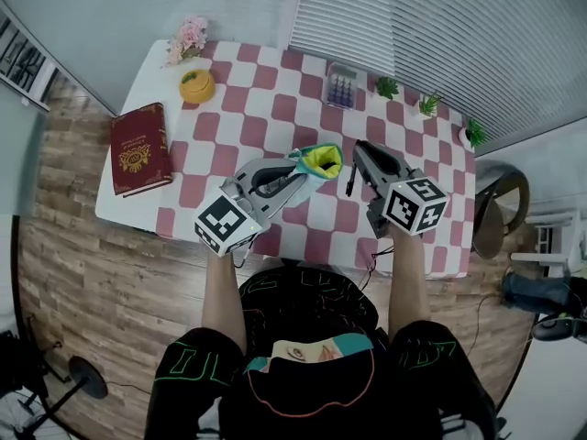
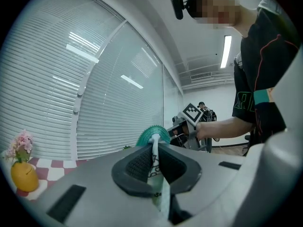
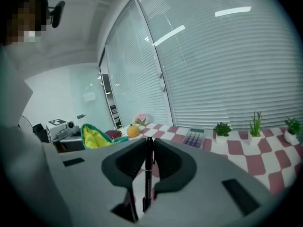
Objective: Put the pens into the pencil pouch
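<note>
Both tongs have something in them here. The left tongs (image 2: 152, 163) are clamped on the rim of the pencil pouch (image 1: 316, 160), which is teal outside with a yellow lining. The pads pinch the fabric flat, and the pouch sticks out past the tips with its mouth gaping open toward the right.

The right tongs (image 3: 148, 161) are closed on a black pen (image 3: 147, 174). It stands pretty much upright between the pads, and it's so thin the jaws sit only a little apart.

In the head view the pen hangs just right of the pouch's open mouth. It's close, but as far as I can tell it's not touching and not inside. Both are held up in the air over the near half of the tabletop (image 1: 275, 108), the one with the red-and-white checked cloth.

Other stuff on there:
- A red book (image 1: 139, 148) lies flat at the left edge.
- A small yellow pot (image 1: 196, 86) and some pink flowers (image 1: 188, 37) are in the far left corner.
- A calculator (image 1: 341, 87) sits around the far middle.
- Three little potted plants (image 1: 428, 105) are strung along the far right edge.

All of it is well apart from the tongs. A chair (image 1: 500, 207) stands on the floor off to the right.
</note>
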Demonstrator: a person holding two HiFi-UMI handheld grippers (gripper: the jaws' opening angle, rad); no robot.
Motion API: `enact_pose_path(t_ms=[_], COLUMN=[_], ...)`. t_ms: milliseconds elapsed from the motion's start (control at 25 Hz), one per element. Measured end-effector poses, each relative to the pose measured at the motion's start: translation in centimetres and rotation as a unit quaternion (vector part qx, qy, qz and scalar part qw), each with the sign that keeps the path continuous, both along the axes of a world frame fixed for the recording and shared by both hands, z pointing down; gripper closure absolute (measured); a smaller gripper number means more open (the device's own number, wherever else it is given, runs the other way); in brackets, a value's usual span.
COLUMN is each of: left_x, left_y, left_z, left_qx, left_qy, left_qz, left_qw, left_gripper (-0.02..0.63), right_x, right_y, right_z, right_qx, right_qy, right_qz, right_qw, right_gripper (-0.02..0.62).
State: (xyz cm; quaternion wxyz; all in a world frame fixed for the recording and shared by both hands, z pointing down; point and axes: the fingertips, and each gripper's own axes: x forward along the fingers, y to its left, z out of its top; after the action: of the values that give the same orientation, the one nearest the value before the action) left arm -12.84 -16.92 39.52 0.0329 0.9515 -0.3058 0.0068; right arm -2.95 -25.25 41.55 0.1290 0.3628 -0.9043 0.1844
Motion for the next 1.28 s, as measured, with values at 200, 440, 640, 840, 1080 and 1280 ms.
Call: enact_pose_path(t_ms=[200, 440, 640, 840, 1080, 1280], left_x=[-0.2, -0.3, -0.4, -0.1, 0.2, 0.3], left_y=[-0.4, -0.8, -1.3, -1.6, -1.9, -2.2], left_z=[-0.6, -1.8, -2.6, -3.1, -3.3, -3.1], left_qx=[0.008, 0.016, 0.026, 0.034, 0.039, 0.038], left_qy=[-0.007, 0.004, 0.006, 0.001, 0.001, 0.002], left_qz=[-0.001, 0.0, 0.001, 0.003, 0.007, 0.006], left_qw=[0.9999, 0.9999, 0.9996, 0.9994, 0.9992, 0.9993], left_gripper=[0.586, 0.586, 0.586, 0.586, 0.586, 0.586], right_x=[-1.1, -2.1, -2.1, -2.6, -3.1, -2.9], right_y=[-1.0, -1.8, -2.9, -3.0, -2.3, -1.8], right_z=[-4.6, -8.9, -12.0, -15.7, -18.8, -20.5], right_qx=[0.054, 0.102, 0.133, 0.172, 0.204, 0.209], right_qy=[-0.038, -0.055, -0.079, -0.109, -0.133, -0.163], right_qz=[-0.004, -0.014, -0.007, -0.009, -0.009, -0.017], right_qw=[0.998, 0.993, 0.988, 0.979, 0.97, 0.964], right_gripper=[0.532, 0.532, 0.532, 0.532, 0.532, 0.532])
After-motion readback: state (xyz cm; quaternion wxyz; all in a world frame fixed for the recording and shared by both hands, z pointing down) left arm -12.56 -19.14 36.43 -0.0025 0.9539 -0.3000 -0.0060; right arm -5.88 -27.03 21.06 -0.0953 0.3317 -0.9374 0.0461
